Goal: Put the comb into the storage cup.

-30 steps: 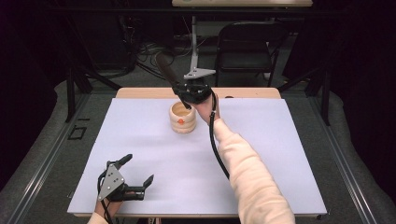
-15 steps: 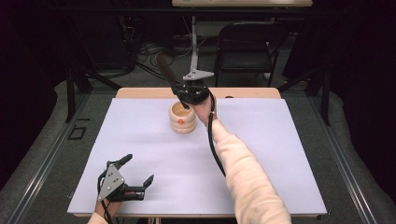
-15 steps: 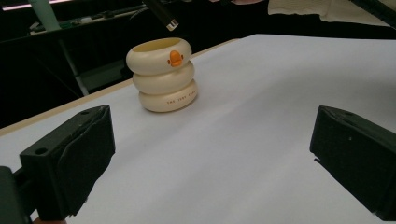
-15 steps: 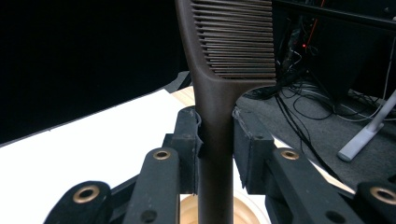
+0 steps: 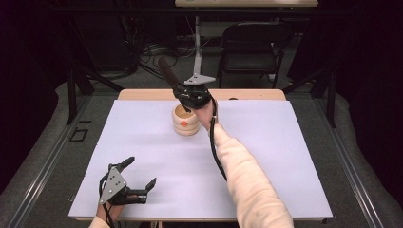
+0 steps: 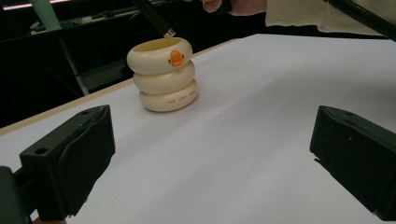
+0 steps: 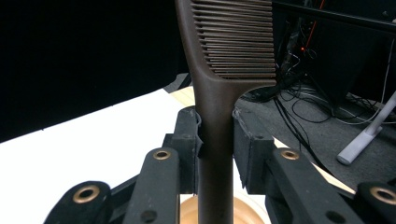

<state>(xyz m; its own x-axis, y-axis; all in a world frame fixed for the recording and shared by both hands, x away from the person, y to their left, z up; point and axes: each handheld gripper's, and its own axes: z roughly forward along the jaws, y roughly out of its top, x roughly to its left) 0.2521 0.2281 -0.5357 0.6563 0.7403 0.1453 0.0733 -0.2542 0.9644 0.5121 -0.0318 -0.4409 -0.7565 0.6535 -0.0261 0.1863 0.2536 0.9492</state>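
Comb (image 7: 219, 84) is the thing in work: it is dark brown and stands almost upright in the right gripper view, its handle pressed between the two pads of the right gripper (image 7: 216, 140), so these jaws are closed on the handle. The teeth point to the right in that view and the lower end of the handle goes down toward the mouth of the holder (image 7: 215, 212), seen just below as a pale brown rim.

In the high view the comb (image 5: 167, 73) is a dark slanted stick above the right gripper (image 5: 191, 97), and its teeth cannot be made out there. The left gripper view gives what the others do not: the thin tip of the comb (image 6: 161, 25) hangs just above the rim of the holder (image 6: 162, 74), at its far side (whether it touches the rim I cannot tell).

The holder is cream, shaped like three rings stacked, with a small orange duck picture on the top ring and a line of small letters on the bottom ring, too small to read. It stands on the white table (image 5: 285, 156), near the far edge.

The left gripper (image 5: 135, 178) rests at the near left corner of the table, well apart from the holder, its jaws wide open with nothing between them.
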